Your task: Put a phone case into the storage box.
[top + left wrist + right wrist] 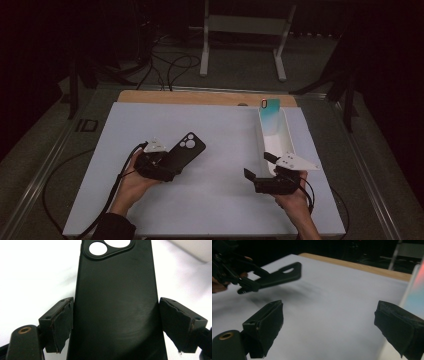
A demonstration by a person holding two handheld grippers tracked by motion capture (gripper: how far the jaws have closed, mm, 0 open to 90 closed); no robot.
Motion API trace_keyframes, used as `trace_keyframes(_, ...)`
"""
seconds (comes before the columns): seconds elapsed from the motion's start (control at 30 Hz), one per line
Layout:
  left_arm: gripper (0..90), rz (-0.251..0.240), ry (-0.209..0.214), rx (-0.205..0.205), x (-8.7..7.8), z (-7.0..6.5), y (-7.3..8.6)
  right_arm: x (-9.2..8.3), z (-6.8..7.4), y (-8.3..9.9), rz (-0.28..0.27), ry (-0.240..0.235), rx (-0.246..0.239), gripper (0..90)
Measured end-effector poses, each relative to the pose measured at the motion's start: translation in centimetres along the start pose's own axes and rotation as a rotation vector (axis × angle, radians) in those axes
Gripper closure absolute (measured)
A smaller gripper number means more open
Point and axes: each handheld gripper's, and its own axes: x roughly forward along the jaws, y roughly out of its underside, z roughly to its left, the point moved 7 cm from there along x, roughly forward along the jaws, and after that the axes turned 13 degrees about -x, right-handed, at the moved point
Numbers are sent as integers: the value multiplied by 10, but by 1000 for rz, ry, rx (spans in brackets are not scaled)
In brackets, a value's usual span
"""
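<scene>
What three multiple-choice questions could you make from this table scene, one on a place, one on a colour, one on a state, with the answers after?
1. Where is the black phone case?
A. Lying in the white tray
B. Between the jaws of the left gripper
C. On the floor beyond the table

2. What colour is the phone case standing in the white tray?
A. Teal fading to white
B. Solid red
C. Black

3. How do the jaws of the right gripper stand?
A. Shut on the black case
B. Shut on the tray wall
C. Open, with nothing between them

Answers:
1. B, since the left gripper view shows both pads against the case's long edges.
2. A, as the high view shows teal at its top that pales downward.
3. C, because the right gripper view shows only bare white table between the wide-set jaws.
</scene>
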Motion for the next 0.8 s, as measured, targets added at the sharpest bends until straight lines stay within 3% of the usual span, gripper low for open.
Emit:
trace_keyframes(0.1, 162, -1, 24, 43, 1, -17, -8, 5, 4, -9, -4, -22, -10, 85)
trace_keyframes(0.2, 162, -4, 30, 53, 2, -21, -10, 7, 5, -12, -4, -30, -9, 85)
trace_keyframes(0.23, 162, -10, 54, 76, 3, -33, -15, 9, 6, -14, -3, -40, -5, 85)
trace_keyframes(0.27, 161, -10, 54, 76, 3, -33, -15, 9, 6, -14, -3, -40, -5, 85)
trace_keyframes(0.37, 161, -12, 73, 109, 4, -45, -20, 18, 10, -25, -6, -91, 30, 86)
trace_keyframes(0.8, 159, -48, 118, 156, -4, -66, -28, 41, 19, -37, 27, -170, 73, 131)
